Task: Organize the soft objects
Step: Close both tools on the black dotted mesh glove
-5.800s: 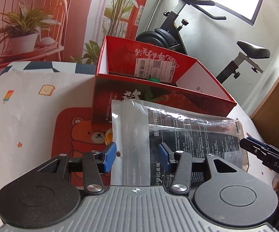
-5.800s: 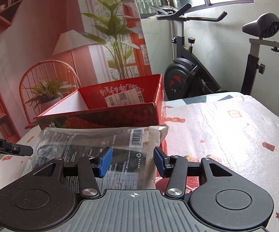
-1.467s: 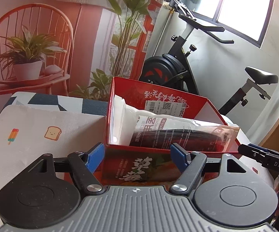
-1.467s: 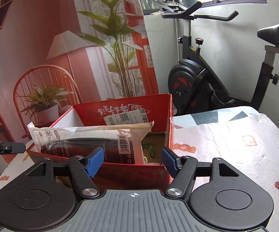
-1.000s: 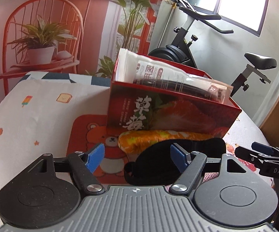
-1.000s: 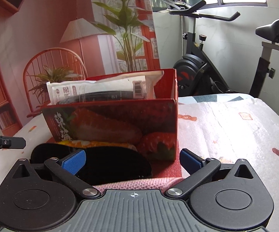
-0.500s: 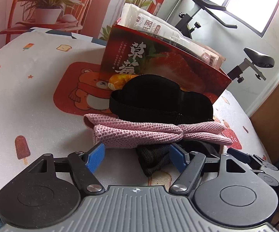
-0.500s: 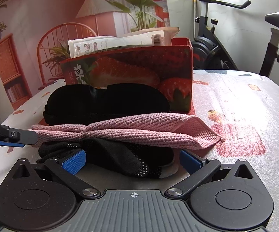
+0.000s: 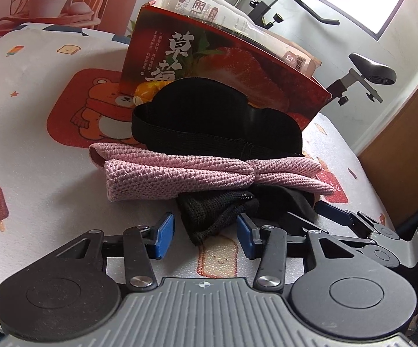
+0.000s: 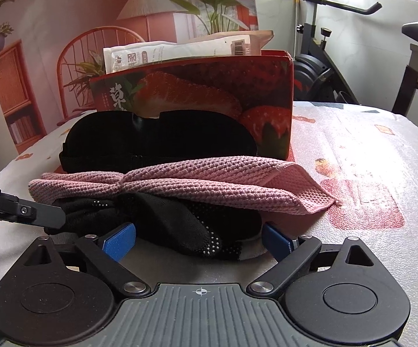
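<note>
Tabletop (image 9: 35, 156), patterned cover; red strawberry box (image 9: 232, 69) at the back, a packet already sticking out of it. In front of the box, a pile: black eye mask (image 9: 209, 115) on top, pink knit cloth (image 9: 180, 173) below, black dotted glove (image 10: 180, 222) lowest and nearest both claws. Glove's long axis runs left to right across both views. Left claw (image 9: 206, 234) straddles its left tip, closing, pads not yet touching. Right claw (image 10: 199, 238) spread wide round its right end, closing, no contact visible. Both equally near.
</note>
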Available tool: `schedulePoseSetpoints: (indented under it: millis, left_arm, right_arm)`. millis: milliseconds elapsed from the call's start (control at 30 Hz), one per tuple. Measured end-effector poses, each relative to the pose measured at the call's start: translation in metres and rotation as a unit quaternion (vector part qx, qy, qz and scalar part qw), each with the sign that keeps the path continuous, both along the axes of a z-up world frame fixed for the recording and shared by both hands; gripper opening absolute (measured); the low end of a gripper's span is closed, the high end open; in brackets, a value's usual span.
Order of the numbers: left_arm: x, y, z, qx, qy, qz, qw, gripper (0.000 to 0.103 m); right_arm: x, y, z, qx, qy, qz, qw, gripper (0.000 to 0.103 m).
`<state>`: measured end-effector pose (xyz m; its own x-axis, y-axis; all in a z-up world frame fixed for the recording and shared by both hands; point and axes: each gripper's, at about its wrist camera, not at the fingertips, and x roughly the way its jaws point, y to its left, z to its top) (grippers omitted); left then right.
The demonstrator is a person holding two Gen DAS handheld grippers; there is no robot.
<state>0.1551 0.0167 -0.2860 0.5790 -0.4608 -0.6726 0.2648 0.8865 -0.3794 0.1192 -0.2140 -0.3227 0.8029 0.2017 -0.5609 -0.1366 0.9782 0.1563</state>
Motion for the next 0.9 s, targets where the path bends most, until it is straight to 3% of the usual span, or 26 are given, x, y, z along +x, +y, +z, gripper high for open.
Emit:
schedulePoseSetpoints:
  millis: [133,167,200,300,733,900]
  left_arm:
    - [0.005,-0.006,-0.003,0.013,-0.013,0.002,0.9998,0.049]
    - [0.006,-0.008,-0.004,0.017,-0.012,-0.001,0.9998,0.046]
    - [0.007,-0.01,-0.006,0.028,-0.011,-0.007,0.9995,0.036]
    - [0.006,-0.014,-0.009,0.048,-0.02,-0.014,0.9985,0.034]
    - [0.011,-0.009,-0.015,0.031,-0.019,-0.012,0.9993,0.034]
    - [0.01,-0.009,-0.015,0.031,-0.018,-0.012,0.9993,0.034]
  right_arm:
    - [0.001,-0.001,-0.002,0.002,-0.011,-0.003,1.0,0.089]
    - [0.001,-0.002,-0.001,0.004,-0.017,-0.004,1.0,0.089]
    - [0.001,-0.002,-0.001,0.006,-0.021,-0.004,1.0,0.089]
    - [0.003,-0.003,-0.004,0.009,-0.023,-0.004,1.0,0.088]
    - [0.01,-0.004,-0.014,0.022,-0.018,-0.009,1.0,0.088]
    - [0.01,-0.006,-0.013,0.03,-0.019,-0.006,0.999,0.081]
